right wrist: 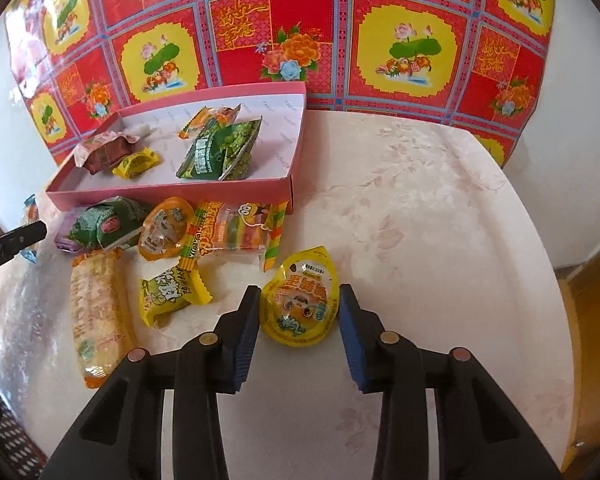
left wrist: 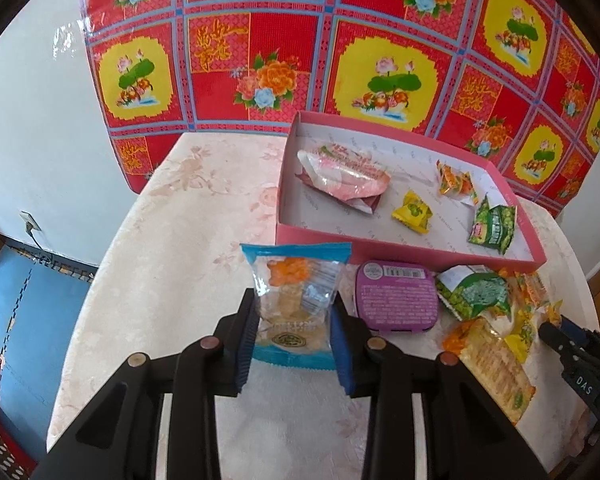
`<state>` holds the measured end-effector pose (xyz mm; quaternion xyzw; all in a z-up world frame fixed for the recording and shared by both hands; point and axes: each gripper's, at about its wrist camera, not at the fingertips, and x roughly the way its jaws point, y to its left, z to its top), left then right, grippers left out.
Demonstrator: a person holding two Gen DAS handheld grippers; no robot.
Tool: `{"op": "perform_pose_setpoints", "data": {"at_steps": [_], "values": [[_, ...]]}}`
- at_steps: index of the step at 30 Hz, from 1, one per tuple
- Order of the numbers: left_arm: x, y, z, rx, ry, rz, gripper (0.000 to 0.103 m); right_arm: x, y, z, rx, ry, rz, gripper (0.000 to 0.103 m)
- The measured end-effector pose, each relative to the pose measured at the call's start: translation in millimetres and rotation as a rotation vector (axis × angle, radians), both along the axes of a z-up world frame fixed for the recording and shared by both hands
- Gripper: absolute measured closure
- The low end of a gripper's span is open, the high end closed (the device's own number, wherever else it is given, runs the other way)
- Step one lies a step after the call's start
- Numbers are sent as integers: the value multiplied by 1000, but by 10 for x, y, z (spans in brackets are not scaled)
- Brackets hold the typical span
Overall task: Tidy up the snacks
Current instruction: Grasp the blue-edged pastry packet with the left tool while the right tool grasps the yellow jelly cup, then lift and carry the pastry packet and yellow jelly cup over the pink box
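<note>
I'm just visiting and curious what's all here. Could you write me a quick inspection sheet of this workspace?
Surface: round table under a pale floral cover.
Job's things: pink box holding four snacks; blue-edged packet; yellow jelly cup; loose snack pile and purple tin outside the box.
Clutter: nothing seen.
Grippers: left gripper shut on the blue-edged packet; right gripper open, fingers either side of the yellow jelly cup.
Cables: a cord at the wall socket.
Surroundings: red floral cloth, white wall, blue floor mat.
</note>
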<state>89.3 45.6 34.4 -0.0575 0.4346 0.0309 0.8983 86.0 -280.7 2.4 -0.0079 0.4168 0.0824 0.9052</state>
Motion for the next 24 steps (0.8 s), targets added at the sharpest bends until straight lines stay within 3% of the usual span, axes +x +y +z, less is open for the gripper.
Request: {"op": "perform_pose_setpoints", "data": {"at_steps": [6,24], "values": [[-56,-45,100,-2,-13,-3,68,-24,-40,34,48,8,3,64],[-181,-203,533,-23,-55,-49,68,-99,0,506,113,-75,81,64]]}}
